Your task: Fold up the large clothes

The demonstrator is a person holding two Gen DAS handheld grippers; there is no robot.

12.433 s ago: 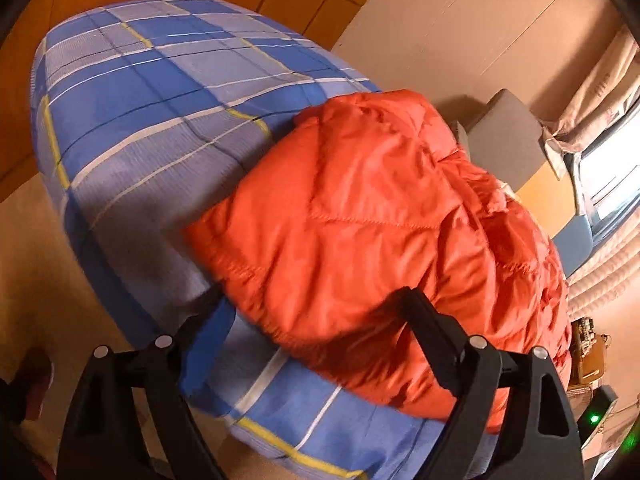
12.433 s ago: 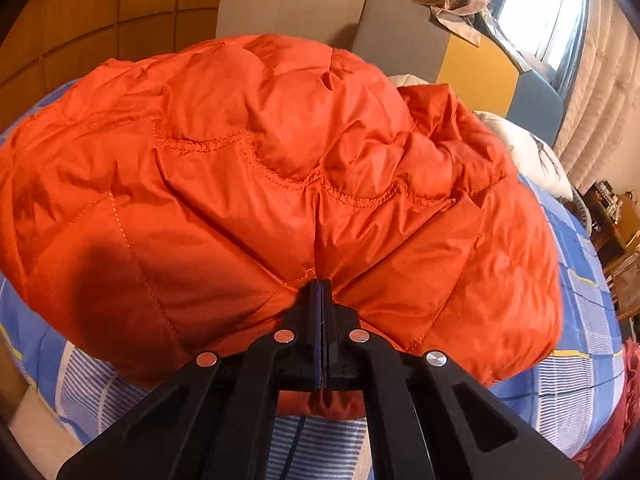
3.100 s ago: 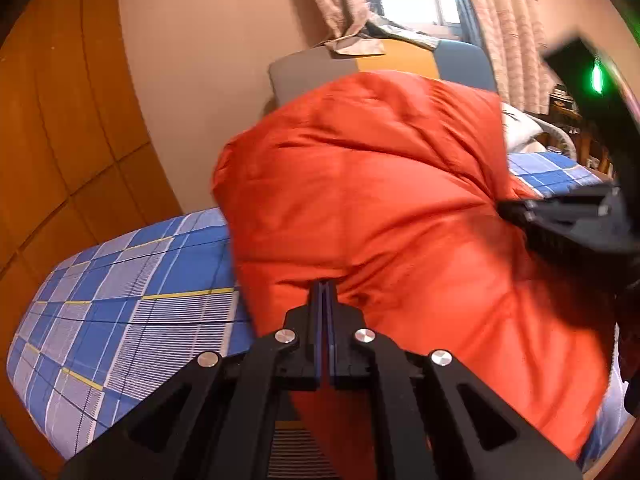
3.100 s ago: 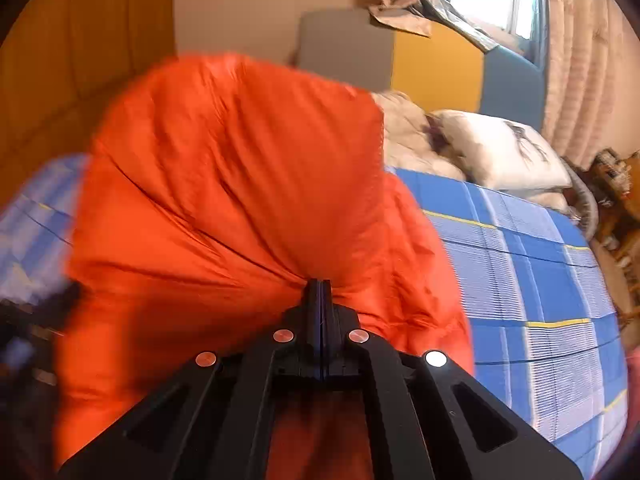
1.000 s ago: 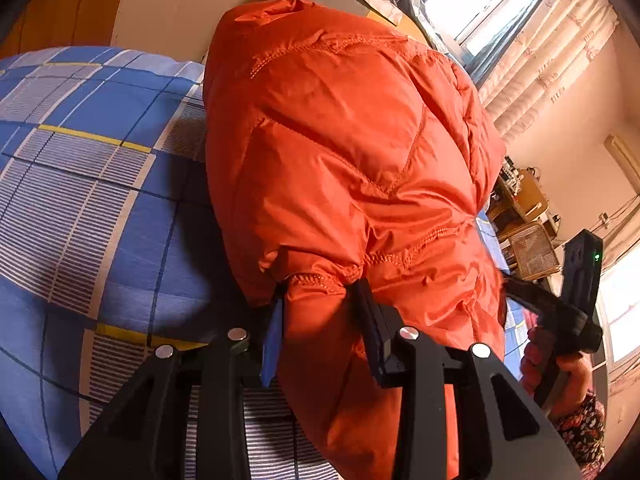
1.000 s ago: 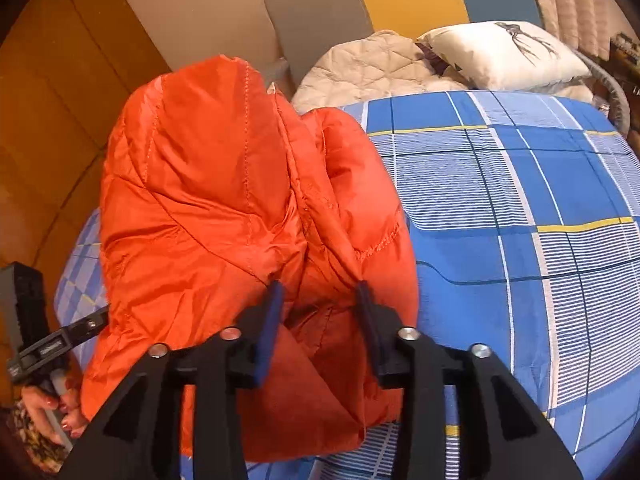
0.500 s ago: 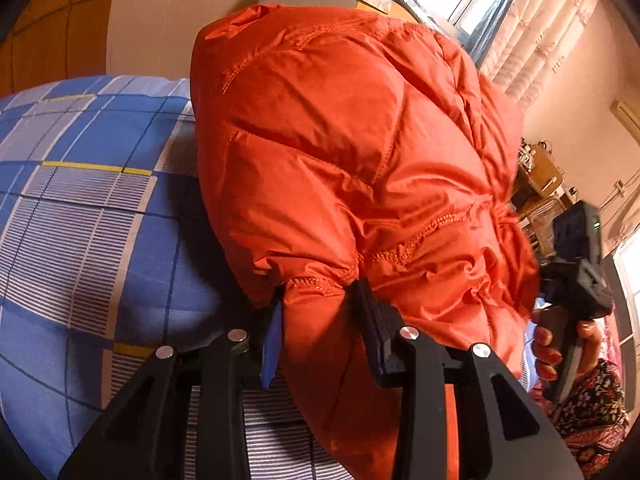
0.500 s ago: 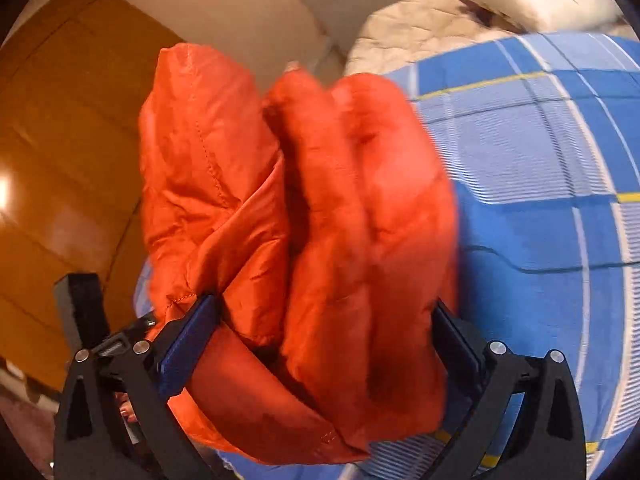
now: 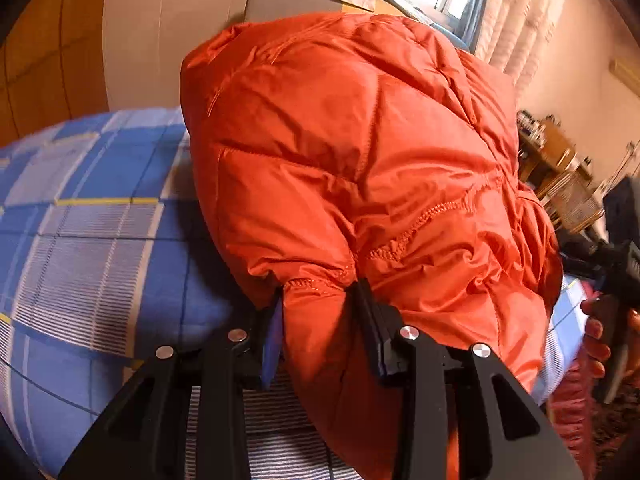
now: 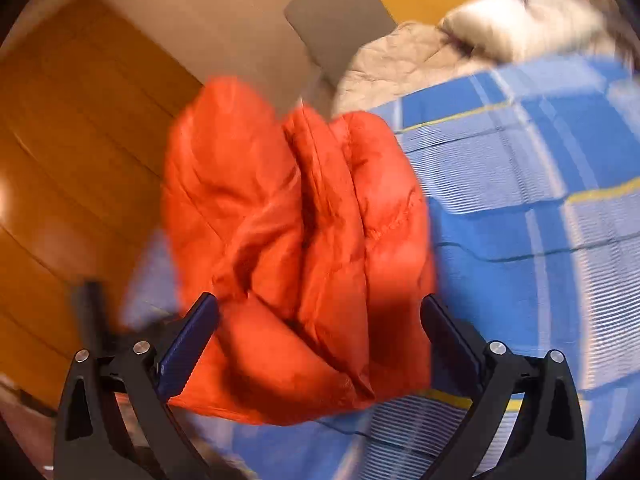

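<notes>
A puffy orange quilted jacket [image 9: 360, 160] lies bunched and folded on a bed with a blue checked sheet [image 9: 100, 240]. My left gripper [image 9: 318, 296] is shut on a thick fold at the jacket's near edge, its pads pressing the fabric from both sides. In the right wrist view the jacket [image 10: 296, 240] appears as stacked folds near the bed's left edge. My right gripper [image 10: 320, 312] stands wide open, its fingers either side of the near end of the jacket without pressing it. A hand holds that right gripper [image 9: 616, 256] at the far right of the left wrist view.
A grey and yellow headboard [image 10: 340, 20], a beige quilt [image 10: 400, 56] and a white pillow [image 10: 520, 20] sit at the head of the bed. Wooden wall panels [image 10: 60, 140] run along the left. Shelves [image 9: 560, 160] and curtains [image 9: 532, 20] stand on the right.
The right gripper's jaws spread wide and let go of the jacket fold, and the view swung left. The left gripper kept its hold and rolled slightly.
</notes>
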